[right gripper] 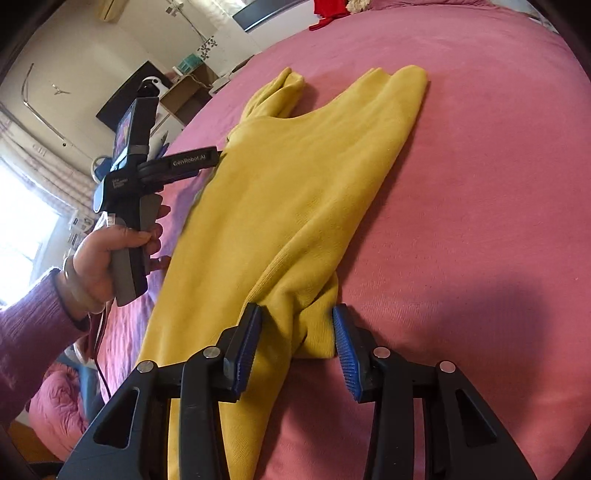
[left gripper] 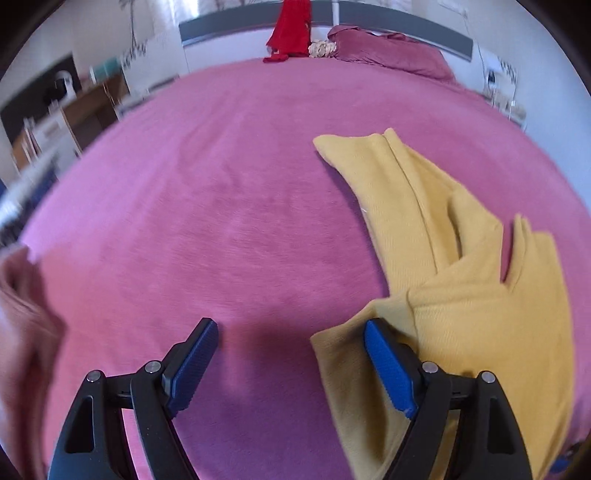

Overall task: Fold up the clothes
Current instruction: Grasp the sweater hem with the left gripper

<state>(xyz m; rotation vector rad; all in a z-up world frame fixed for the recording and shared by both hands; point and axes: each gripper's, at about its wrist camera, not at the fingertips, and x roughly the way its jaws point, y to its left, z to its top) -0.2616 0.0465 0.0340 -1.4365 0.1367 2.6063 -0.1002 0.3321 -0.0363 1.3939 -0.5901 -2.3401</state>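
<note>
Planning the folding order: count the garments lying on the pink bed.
2 clearly: the yellow garment spread near the grippers, and a red garment at the bed's far end. More may be hidden outside the views.

A garment (right gripper: 295, 206) lies spread on the bed (right gripper: 480, 184), running from the near edge toward the middle. At its near end a bunched fold sits between the fingers of the right hand-held gripper (right gripper: 298, 350). The left hand-held gripper (left gripper: 291, 363) hangs over the bed by the garment's left edge, one finger (left gripper: 388, 369) above the cloth. At the bed's far end lie a pillow (left gripper: 391, 51) and, left of it, more clothing (left gripper: 291, 29).
</note>
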